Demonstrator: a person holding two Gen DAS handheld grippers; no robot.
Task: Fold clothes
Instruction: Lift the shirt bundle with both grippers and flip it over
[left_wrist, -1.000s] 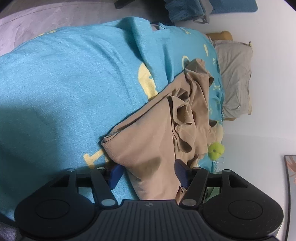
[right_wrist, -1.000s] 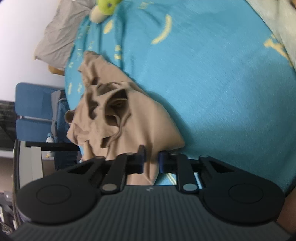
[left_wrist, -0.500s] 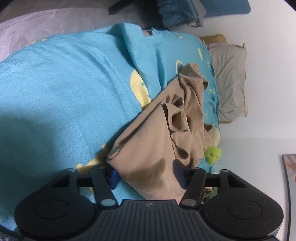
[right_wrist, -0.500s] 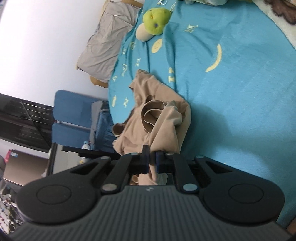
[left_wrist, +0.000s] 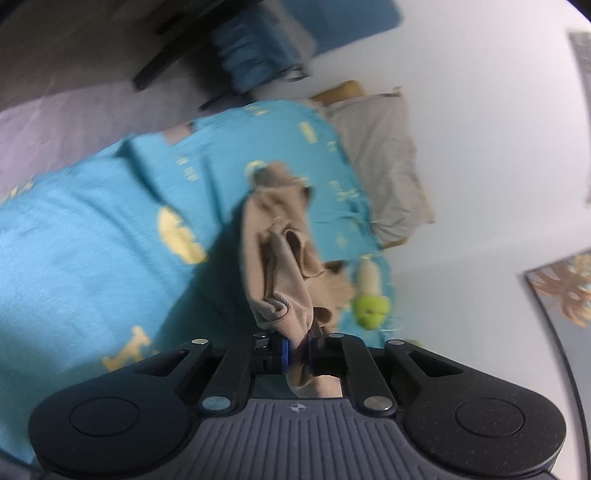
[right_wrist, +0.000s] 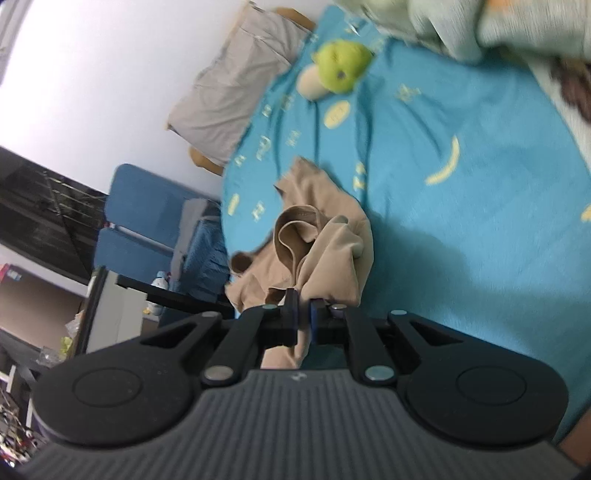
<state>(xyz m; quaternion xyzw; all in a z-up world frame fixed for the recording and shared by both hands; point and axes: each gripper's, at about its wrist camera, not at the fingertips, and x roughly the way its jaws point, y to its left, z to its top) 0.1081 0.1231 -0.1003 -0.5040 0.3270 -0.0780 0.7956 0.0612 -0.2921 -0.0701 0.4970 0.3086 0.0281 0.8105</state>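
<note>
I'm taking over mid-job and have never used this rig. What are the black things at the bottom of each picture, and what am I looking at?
Each picture comes from a camera on a hand-held two-finger gripper, looking along its fingers. The black parts are the left gripper and the right gripper. Both are shut on the same tan garment, bunched and partly lifted over a blue bedspread. Also on the bed: a green plush toy and a grey pillow.

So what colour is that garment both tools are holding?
Tan garment, plain, clearest in the right wrist view.
</note>
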